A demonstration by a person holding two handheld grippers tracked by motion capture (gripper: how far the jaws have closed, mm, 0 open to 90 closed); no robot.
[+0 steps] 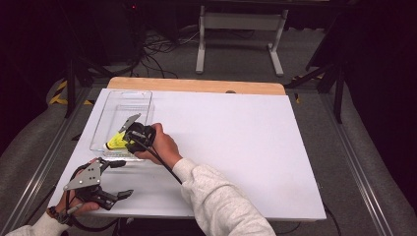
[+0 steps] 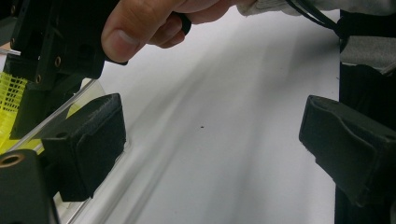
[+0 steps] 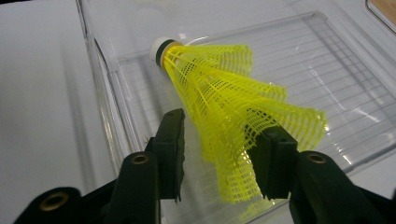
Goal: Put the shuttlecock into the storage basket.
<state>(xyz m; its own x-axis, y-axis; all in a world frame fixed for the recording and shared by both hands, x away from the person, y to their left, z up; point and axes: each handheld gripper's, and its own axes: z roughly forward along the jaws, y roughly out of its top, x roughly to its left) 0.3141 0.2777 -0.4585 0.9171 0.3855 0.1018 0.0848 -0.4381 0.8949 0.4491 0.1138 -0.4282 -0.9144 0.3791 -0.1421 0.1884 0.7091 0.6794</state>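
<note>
Two fingers of the right gripper stand apart around the skirt of the yellow shuttlecock, which lies in the clear tray at the far left of the worktop. They seem not to press it, though the right one looks close to the mesh. Lifting away carelessly could snag that mesh and drag the shuttlecock back out over the rim. At the near left, the left gripper rests with fingers spread and empty, just beside the tray; a nudge could shift it.
</note>
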